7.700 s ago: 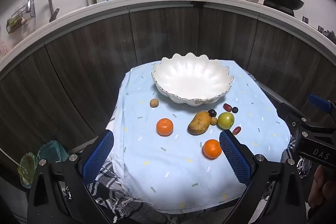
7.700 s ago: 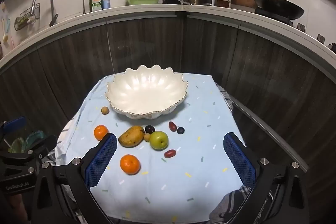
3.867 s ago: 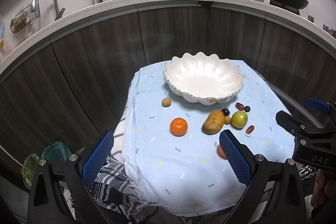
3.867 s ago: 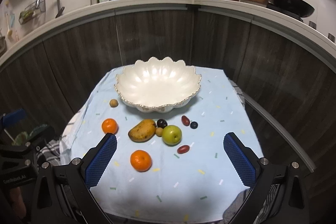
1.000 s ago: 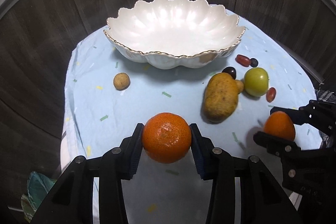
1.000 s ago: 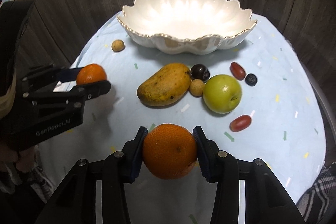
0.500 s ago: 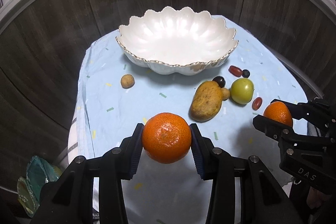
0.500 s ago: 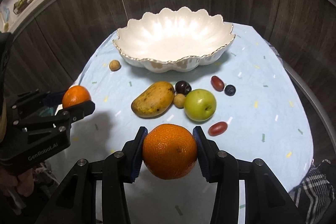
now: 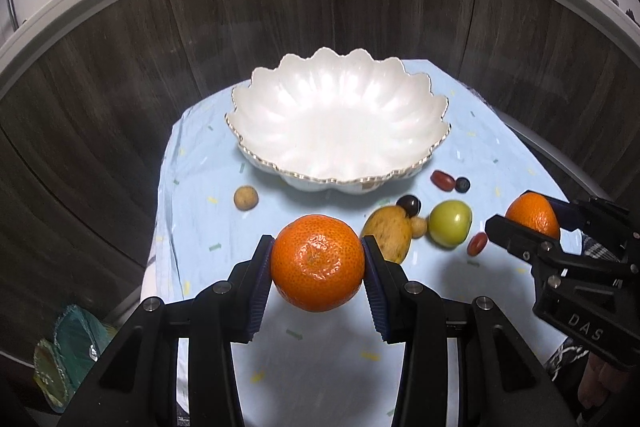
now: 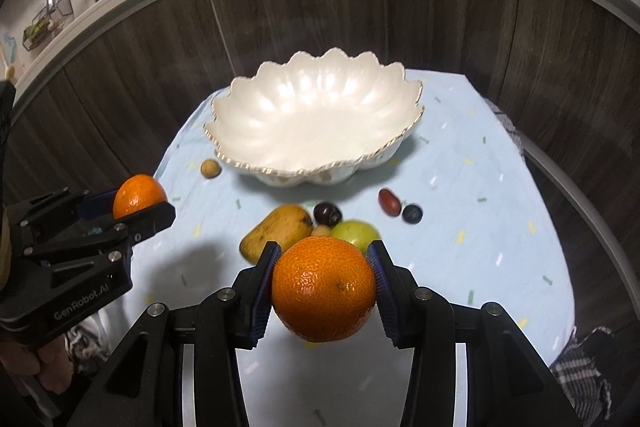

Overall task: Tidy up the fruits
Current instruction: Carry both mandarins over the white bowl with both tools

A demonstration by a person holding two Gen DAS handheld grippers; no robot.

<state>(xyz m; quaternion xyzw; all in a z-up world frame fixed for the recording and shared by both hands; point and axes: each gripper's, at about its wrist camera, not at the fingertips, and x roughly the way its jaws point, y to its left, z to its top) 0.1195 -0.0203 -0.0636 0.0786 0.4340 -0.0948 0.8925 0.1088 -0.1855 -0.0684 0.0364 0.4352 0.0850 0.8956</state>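
While the white scalloped ceramic bowl (image 9: 340, 131) is sitting empty, the left tool (image 9: 318, 265) is gripping one round orange tangerine (image 9: 318, 263) and the right tool (image 10: 324, 285) another tangerine (image 10: 324, 283), both above the blue-clothed worktop (image 9: 320, 367); mango (image 9: 388, 233), green apple (image 9: 450, 223) and small fruits are still waiting.

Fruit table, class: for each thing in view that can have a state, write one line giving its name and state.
Left gripper: shut on left tangerine, lifted.
Right gripper: shut on right tangerine, lifted.
White bowl: upright, empty.
Mango: lying on cloth.
Green apple: resting on cloth.
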